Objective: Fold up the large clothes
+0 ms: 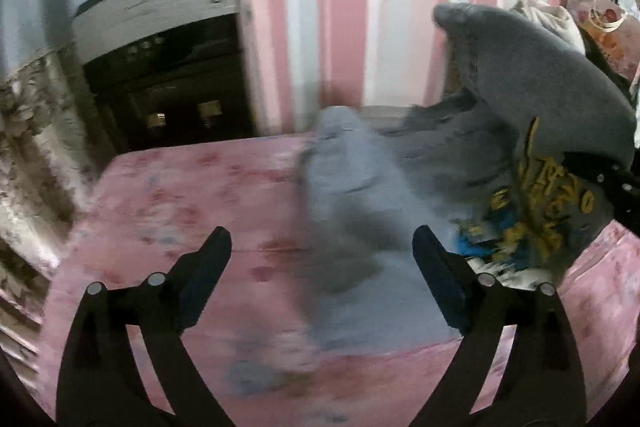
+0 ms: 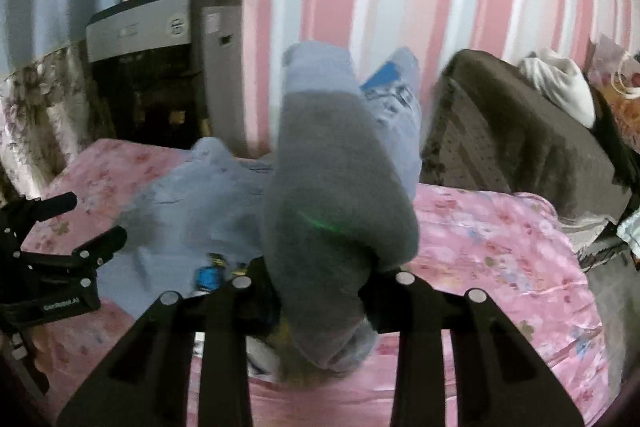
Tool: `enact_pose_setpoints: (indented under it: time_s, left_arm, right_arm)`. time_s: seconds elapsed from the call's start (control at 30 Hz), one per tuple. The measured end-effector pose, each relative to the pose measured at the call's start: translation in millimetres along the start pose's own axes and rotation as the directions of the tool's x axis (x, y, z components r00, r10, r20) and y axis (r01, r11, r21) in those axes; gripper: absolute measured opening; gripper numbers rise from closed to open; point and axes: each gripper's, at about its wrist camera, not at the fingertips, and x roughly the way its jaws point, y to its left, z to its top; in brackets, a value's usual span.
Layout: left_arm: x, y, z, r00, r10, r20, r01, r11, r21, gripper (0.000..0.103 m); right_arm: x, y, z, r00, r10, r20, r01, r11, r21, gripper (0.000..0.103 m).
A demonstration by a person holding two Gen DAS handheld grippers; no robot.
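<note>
The left gripper (image 1: pixel 322 259) is wide open above the pink bed (image 1: pixel 168 195). A grey shirt (image 1: pixel 360 211) lies there, one side lifted up high.

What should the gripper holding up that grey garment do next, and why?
Probably carry the lifted part across and lay it on the flat part. The right gripper is shut on a bunched fold of the grey garment, raised above the pink bedsheet, while the left gripper is open and empty, free to smooth afterward.
</note>
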Motion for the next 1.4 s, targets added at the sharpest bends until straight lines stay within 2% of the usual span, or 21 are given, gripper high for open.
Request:
enact_pose_setpoints:
  time_s: [0.17,0.23,0.37,0.4,0.47,0.77,0.83,0.87,0.9,1.23,1.4]
  left_arm:
    - [-12,53,-5,0.999,0.031,0.027,-0.030,0.999,-0.027,0.093]
    - [-14,69,-7,0.999,0.031,0.032,-0.029,0.998,-0.049,0.093]
    - [-8,89,-5,1.000,0.026,0.003,-0.026,0.996,-0.082,0.093]
    - [-7,90,-5,1.000,0.024,0.000,-0.024,0.996,-0.081,0.093]
    - [-7,92,-6,1.000,0.023,-0.005,-0.023,0.997,-0.070,0.093]
    - [-5,88,-8,1.000,0.006,-0.014,-0.007,0.998,-0.068,0.096]
    - [-4,85,-9,1.000,0.008,-0.015,-0.009,0.998,-0.059,0.096]
    - [-3,83,-9,1.000,0.008,-0.015,-0.009,0.998,-0.055,0.096]
    - [-3,81,-9,1.000,0.009,-0.015,-0.010,0.999,-0.051,0.096]
    - [-3,63,-14,1.000,0.030,-0.008,-0.030,0.999,0.013,0.096]
    - [-7,54,-15,1.000,0.013,-0.006,-0.013,0.999,0.032,0.096]
  right_arm:
    - [0,52,12,0.999,0.034,-0.020,-0.035,0.998,-0.042,0.031]
    - [10,78,13,0.998,0.027,-0.062,-0.031,0.997,-0.068,0.031]
    - [51,118,-7,0.982,-0.003,-0.189,-0.019,0.993,-0.115,0.032]
    - [58,124,-15,0.979,-0.018,-0.204,-0.009,0.991,-0.132,0.032]
    - [61,132,-26,0.982,-0.061,-0.179,0.027,0.982,-0.187,0.032]
    - [40,112,-30,0.990,-0.033,-0.141,-0.003,0.969,-0.247,0.038]
    - [35,116,-27,0.992,-0.012,-0.128,-0.023,0.964,-0.266,0.054]
    - [32,116,-26,0.992,0.012,-0.123,-0.044,0.965,-0.260,0.085]
    - [29,116,-27,0.993,0.029,-0.117,-0.057,0.967,-0.249,0.090]
    - [-2,104,-27,0.998,0.020,-0.055,-0.033,0.968,-0.250,0.088]
    - [-24,81,-23,1.000,-0.027,-0.012,0.024,0.972,-0.235,0.088]
